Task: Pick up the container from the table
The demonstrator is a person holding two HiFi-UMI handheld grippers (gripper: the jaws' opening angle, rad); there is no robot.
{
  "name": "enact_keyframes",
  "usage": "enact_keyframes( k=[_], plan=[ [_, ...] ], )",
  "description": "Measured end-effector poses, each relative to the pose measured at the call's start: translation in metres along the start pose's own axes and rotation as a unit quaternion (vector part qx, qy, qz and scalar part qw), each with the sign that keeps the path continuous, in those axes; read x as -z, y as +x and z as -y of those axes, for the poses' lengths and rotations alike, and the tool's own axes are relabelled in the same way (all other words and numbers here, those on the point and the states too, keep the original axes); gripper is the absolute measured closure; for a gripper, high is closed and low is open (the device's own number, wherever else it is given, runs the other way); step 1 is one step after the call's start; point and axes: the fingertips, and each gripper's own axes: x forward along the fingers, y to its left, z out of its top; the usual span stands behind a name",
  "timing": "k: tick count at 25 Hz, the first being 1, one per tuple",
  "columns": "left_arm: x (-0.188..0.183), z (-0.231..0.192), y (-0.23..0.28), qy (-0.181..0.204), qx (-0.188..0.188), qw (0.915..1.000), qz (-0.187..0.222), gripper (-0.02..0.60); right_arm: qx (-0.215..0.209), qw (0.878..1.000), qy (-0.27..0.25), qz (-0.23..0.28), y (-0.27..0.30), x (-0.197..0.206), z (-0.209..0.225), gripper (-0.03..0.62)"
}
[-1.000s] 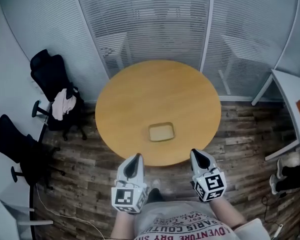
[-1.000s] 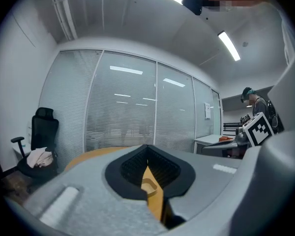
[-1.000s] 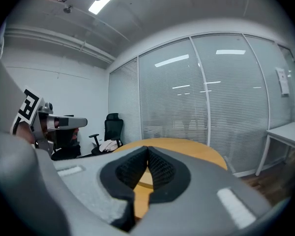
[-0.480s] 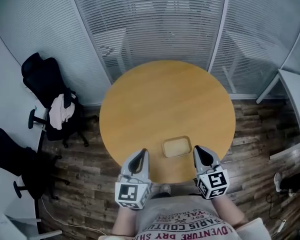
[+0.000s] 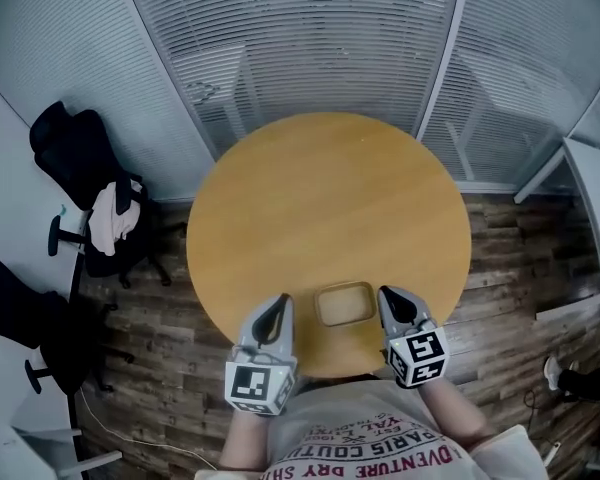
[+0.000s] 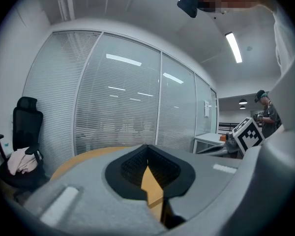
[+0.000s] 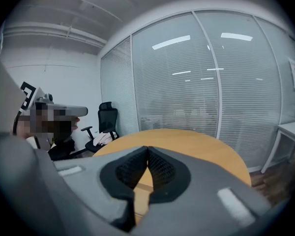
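Observation:
A shallow, tan rectangular container (image 5: 344,304) sits on the round wooden table (image 5: 330,198), close to its near edge. In the head view my left gripper (image 5: 277,306) is just left of the container and my right gripper (image 5: 390,298) is just right of it, both over the table's near rim and not touching it. In the left gripper view the left gripper (image 6: 147,149) has its jaw tips meeting with nothing between them. The right gripper (image 7: 147,149) looks the same in its own view. Only the tabletop shows past the tips.
Black office chairs stand on the wood floor at the left, one (image 5: 108,213) draped with a pale cloth, another (image 5: 30,308) nearer me. Glass walls with blinds (image 5: 310,48) close off the far side. A white desk (image 5: 595,203) is at the right.
I have come closer to the table. Both grippers moved forward from short of the table's edge to either side of the container. The container stayed put.

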Motion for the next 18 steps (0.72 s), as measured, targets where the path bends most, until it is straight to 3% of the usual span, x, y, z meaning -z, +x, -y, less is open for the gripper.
enact_keyframes(
  k=[7,9,10,11,18],
  plan=[
    [0.016,-0.006,0.022,-0.007,-0.014,0.9995,-0.027,0.575,-0.008,0.991,0.006,-0.133,0.049,0.074,0.020,0.591],
    [0.022,-0.009,0.029,-0.011,-0.021,0.9991,-0.036,0.575,-0.002,0.986,0.009,-0.167,0.061,0.096,0.029,0.570],
    [0.025,-0.011,0.033,-0.012,-0.023,0.9988,-0.041,0.575,-0.001,0.983,0.012,-0.182,0.066,0.107,0.033,0.515],
    [0.029,-0.013,0.036,-0.014,-0.025,0.9986,-0.046,0.575,0.001,0.980,0.017,-0.197,0.071,0.116,0.037,0.503],
    [0.063,-0.027,0.054,-0.034,-0.046,0.9938,-0.096,0.575,0.009,0.956,0.044,-0.289,0.106,0.175,0.059,0.503]
  ],
)
